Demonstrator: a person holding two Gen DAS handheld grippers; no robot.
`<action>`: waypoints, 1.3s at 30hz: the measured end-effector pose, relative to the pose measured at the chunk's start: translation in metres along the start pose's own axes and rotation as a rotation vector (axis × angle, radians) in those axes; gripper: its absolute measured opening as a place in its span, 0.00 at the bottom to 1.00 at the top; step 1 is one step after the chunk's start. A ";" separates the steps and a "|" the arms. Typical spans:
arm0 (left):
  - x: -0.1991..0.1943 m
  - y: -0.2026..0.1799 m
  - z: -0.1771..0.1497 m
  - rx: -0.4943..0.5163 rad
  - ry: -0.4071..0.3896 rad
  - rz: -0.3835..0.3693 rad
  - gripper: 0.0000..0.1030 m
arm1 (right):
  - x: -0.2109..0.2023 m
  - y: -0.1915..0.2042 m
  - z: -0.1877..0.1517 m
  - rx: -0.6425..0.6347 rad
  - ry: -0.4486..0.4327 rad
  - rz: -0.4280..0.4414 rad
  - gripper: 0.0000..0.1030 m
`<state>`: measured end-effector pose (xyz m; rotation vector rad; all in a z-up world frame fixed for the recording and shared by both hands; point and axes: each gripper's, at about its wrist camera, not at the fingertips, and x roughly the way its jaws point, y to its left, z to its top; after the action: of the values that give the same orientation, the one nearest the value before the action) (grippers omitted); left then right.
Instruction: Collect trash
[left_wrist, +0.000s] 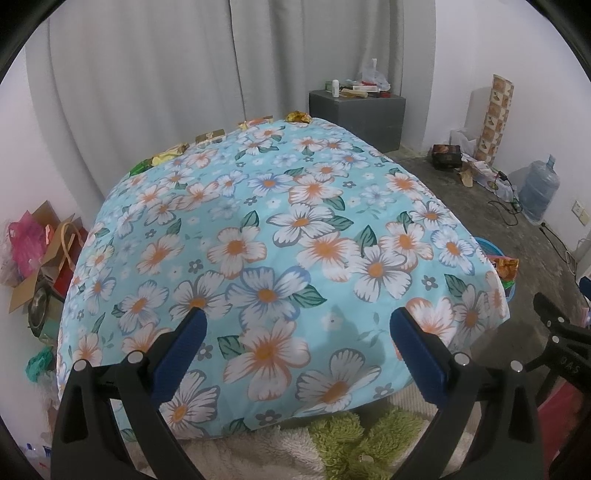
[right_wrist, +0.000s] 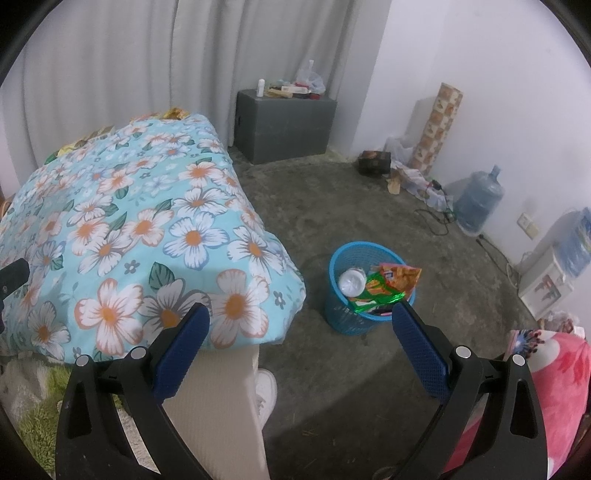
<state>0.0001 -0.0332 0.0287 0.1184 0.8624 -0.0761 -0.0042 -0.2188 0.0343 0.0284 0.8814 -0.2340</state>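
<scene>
A table under a blue flowered cloth (left_wrist: 280, 229) fills the left wrist view. Along its far edge lie several wrappers: a green one (left_wrist: 140, 168), a yellow one (left_wrist: 168, 154), a gold box (left_wrist: 209, 136) and a crumpled gold wrapper (left_wrist: 297, 117). My left gripper (left_wrist: 295, 325) is open and empty above the near part of the cloth. A blue mesh bin (right_wrist: 364, 291) stands on the floor right of the table, holding an orange snack bag (right_wrist: 400, 275), a green wrapper (right_wrist: 373, 293) and a white bottle (right_wrist: 351, 280). My right gripper (right_wrist: 301, 325) is open and empty, between table corner and bin.
A grey cabinet (right_wrist: 286, 125) with clutter stands at the back wall. A water jug (right_wrist: 480, 199), cables and a patterned roll (right_wrist: 439, 125) sit along the right wall. Bags and cardboard (left_wrist: 40, 258) pile left of the table. A green fluffy rug (left_wrist: 354, 439) lies below.
</scene>
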 end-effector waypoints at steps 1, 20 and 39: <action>0.000 0.000 -0.001 0.000 0.000 0.001 0.95 | 0.000 0.000 0.000 0.001 0.001 0.000 0.92; 0.000 0.001 -0.002 0.000 0.001 0.002 0.95 | 0.000 0.001 0.001 0.004 -0.001 -0.004 0.92; 0.002 0.003 -0.003 0.000 0.003 0.004 0.95 | 0.000 0.005 -0.001 0.009 0.000 -0.009 0.92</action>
<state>-0.0009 -0.0302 0.0254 0.1203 0.8655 -0.0725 -0.0042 -0.2137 0.0336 0.0324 0.8805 -0.2467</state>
